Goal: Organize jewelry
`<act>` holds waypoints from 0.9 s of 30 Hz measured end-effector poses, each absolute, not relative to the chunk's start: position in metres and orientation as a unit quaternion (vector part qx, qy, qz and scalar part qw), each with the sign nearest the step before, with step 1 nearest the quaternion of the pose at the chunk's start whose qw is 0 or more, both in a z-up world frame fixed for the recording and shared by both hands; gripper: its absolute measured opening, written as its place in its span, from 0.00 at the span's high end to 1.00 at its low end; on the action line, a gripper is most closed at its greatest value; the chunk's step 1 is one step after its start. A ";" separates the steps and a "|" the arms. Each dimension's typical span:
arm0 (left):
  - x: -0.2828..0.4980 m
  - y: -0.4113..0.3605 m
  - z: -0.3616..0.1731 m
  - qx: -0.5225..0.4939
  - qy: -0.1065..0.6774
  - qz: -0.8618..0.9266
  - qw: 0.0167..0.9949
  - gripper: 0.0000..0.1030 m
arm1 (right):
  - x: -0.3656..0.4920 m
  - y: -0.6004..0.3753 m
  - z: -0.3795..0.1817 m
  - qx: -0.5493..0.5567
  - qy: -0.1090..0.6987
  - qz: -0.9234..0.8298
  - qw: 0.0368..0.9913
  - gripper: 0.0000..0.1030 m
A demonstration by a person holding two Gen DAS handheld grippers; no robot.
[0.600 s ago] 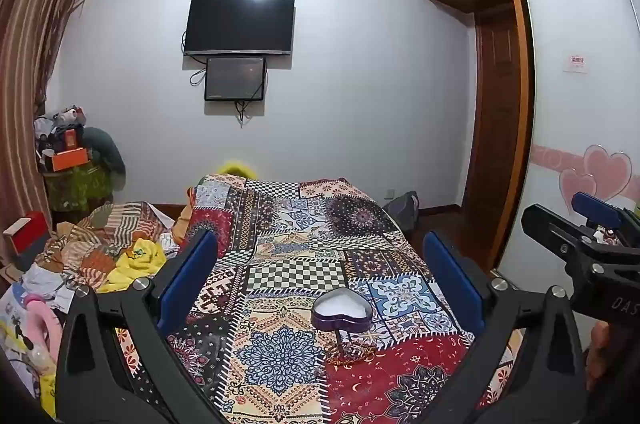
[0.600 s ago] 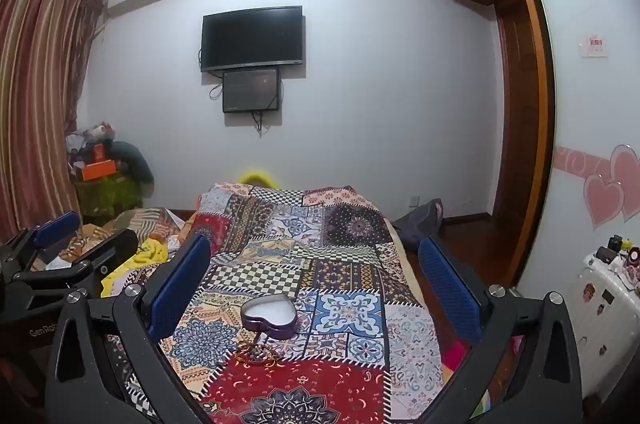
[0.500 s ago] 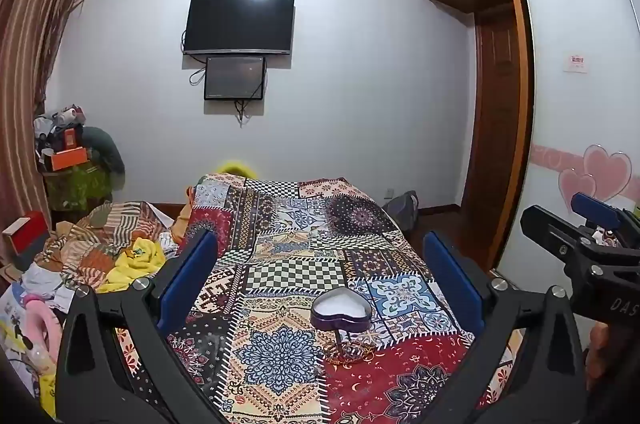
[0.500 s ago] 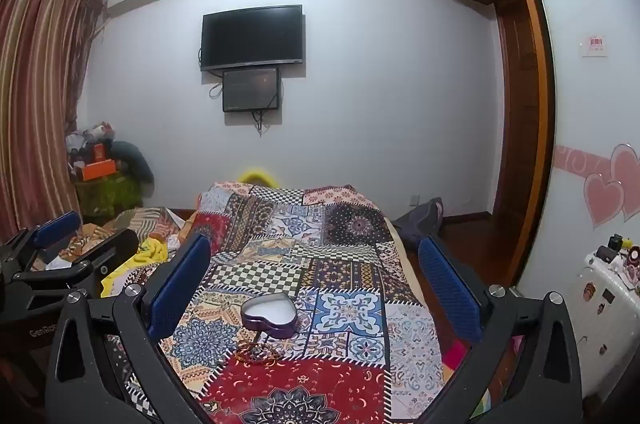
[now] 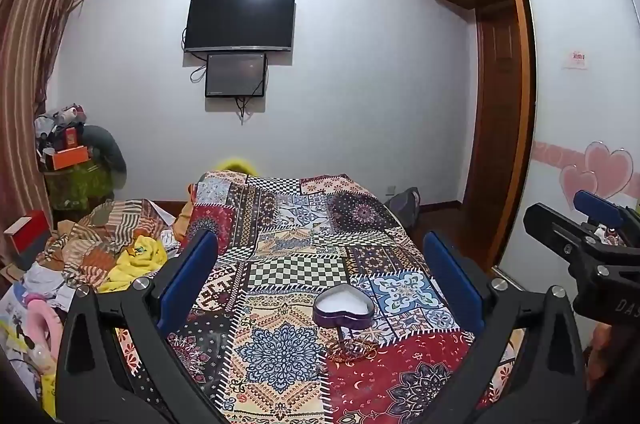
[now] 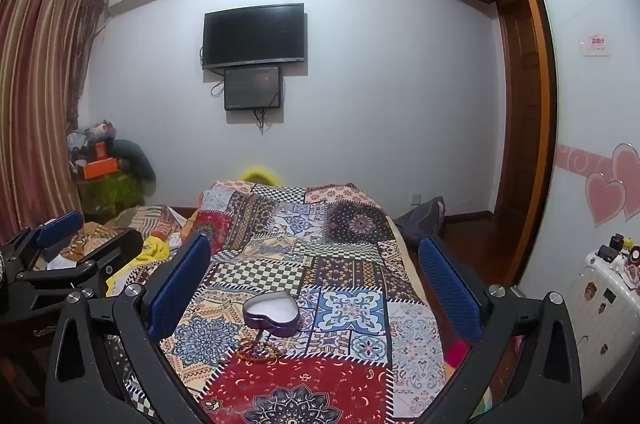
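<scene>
- The left claw (image 5: 320, 276) is spread wide with nothing between its blue pads; it hangs above the near end of a bed (image 5: 288, 232) covered in a patchwork quilt.
- The right claw (image 6: 316, 278) is likewise wide open and holds nothing. It floats beside the left one, and each claw shows at the edge of the other's view.
- A purple heart-shaped tin (image 5: 343, 308) sits open on the quilt, ahead of and below both claws. Its inside looks white and appears to hold nothing.
- A small tangle of beaded jewelry (image 5: 352, 347), reddish-gold, lies on the quilt just in front of the tin, on the side nearer the claws. A thin strand runs from the heap up to the tin's pointed end; whether it touches the tin is unclear.
- From the left claw, the jewelry lies slightly right of centre; from the right claw (image 6: 316, 278), the same heap (image 6: 258, 350) lies left of centre. It therefore rests between the two claws, with neither clearly nearer.
- The heap spreads a little wider side to side than front to back.
- Judgement: the task looks barely begun; the coming move probably means lowering one claw onto the heap, then lifting it a short way forward into the tin.
</scene>
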State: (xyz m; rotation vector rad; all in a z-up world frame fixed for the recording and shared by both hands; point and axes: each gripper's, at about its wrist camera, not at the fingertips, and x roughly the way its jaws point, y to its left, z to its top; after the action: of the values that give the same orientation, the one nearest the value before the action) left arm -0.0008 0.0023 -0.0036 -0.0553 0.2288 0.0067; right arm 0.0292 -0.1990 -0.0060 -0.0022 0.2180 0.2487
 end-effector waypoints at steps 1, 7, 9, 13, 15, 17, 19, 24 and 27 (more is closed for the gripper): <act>0.000 0.001 -0.003 -0.028 0.115 0.003 0.993 0.00 | 0.029 -0.199 -0.006 -0.001 0.109 0.124 0.986 0.00; -0.001 0.002 -0.002 -0.030 0.118 0.003 0.993 0.00 | 0.025 -0.196 -0.005 -0.003 0.108 0.125 0.986 0.00; 0.000 0.003 -0.003 -0.031 0.118 0.004 0.992 0.00 | 0.023 -0.195 -0.004 -0.003 0.108 0.125 0.986 0.00; 0.000 0.002 -0.003 -0.030 0.118 0.004 0.993 0.00 | 0.019 -0.192 -0.003 -0.003 0.108 0.125 0.986 0.00; 0.001 0.003 -0.004 -0.030 0.119 0.004 0.992 0.00 | 0.025 -0.197 -0.004 -0.002 0.109 0.125 0.986 0.00; 0.002 0.004 -0.005 -0.030 0.120 0.003 0.992 0.00 | 0.029 -0.198 -0.005 -0.002 0.110 0.125 0.986 0.00; 0.002 0.004 -0.005 -0.030 0.120 0.003 0.992 0.00 | 0.027 -0.197 -0.004 -0.002 0.110 0.125 0.986 0.00; 0.003 0.002 -0.005 -0.030 0.121 0.001 0.992 0.00 | 0.029 -0.199 -0.004 -0.002 0.110 0.126 0.986 0.00; 0.003 0.002 -0.004 -0.030 0.121 0.001 0.992 0.00 | 0.029 -0.197 -0.004 -0.002 0.110 0.125 0.986 0.00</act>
State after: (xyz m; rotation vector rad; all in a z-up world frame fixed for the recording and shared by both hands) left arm 0.0031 0.0016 -0.0045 -0.0605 0.2419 0.0016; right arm 0.0289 -0.1973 -0.0038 -0.0033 0.2219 0.2515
